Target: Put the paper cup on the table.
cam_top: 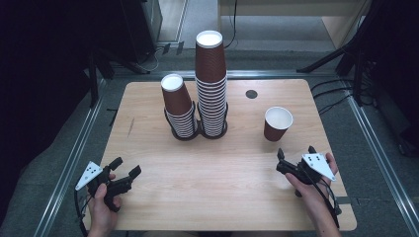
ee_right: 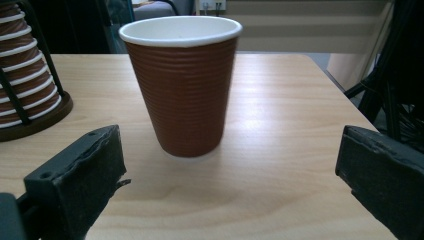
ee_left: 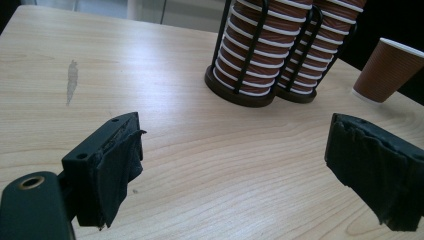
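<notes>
A single brown ribbed paper cup stands upright on the wooden table, right of centre. My right gripper rests open just in front of it, with the cup a short way beyond its jaws. Two stacks of brown cups sit in black wire holders at the middle back: a shorter stack that leans left and a taller stack. The holders also appear ahead of my left gripper. That left gripper is open near the front left corner, holding nothing.
A small dark round hole marks the tabletop at the back right. A grey smear lies on the wood at the left. Black stand legs and cables crowd the floor beyond the right edge.
</notes>
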The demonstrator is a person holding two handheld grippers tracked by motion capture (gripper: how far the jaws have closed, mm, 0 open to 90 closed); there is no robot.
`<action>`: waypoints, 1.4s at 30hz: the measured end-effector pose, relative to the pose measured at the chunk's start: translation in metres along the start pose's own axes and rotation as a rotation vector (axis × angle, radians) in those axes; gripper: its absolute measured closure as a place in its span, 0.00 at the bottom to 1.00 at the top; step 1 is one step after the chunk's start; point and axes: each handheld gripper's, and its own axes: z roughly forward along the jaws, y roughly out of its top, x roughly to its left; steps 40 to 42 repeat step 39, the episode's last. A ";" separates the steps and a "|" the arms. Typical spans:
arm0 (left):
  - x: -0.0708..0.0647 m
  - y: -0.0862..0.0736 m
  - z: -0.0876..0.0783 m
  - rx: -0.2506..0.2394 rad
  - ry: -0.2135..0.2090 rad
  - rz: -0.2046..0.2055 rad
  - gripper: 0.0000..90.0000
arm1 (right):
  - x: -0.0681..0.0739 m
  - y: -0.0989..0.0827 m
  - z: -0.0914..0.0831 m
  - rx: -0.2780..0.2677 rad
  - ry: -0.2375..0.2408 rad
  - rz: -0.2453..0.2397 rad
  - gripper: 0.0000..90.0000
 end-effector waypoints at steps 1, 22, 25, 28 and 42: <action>0.000 0.000 0.000 -0.001 0.000 -0.001 0.09 | -0.003 -0.001 -0.003 -0.001 -0.004 0.002 0.00; 0.003 -0.001 -0.004 -0.010 0.001 -0.004 0.09 | -0.066 -0.020 -0.057 -0.023 -0.116 -0.001 0.00; 0.003 -0.001 -0.004 -0.007 0.000 -0.004 0.09 | -0.072 -0.023 -0.065 -0.020 -0.123 -0.001 0.00; 0.002 -0.001 -0.004 -0.008 -0.002 -0.002 0.09 | -0.078 -0.026 -0.072 -0.014 -0.134 0.006 0.00; 0.000 -0.002 -0.002 -0.004 -0.006 0.005 0.09 | -0.083 -0.027 -0.077 -0.020 -0.136 0.022 0.00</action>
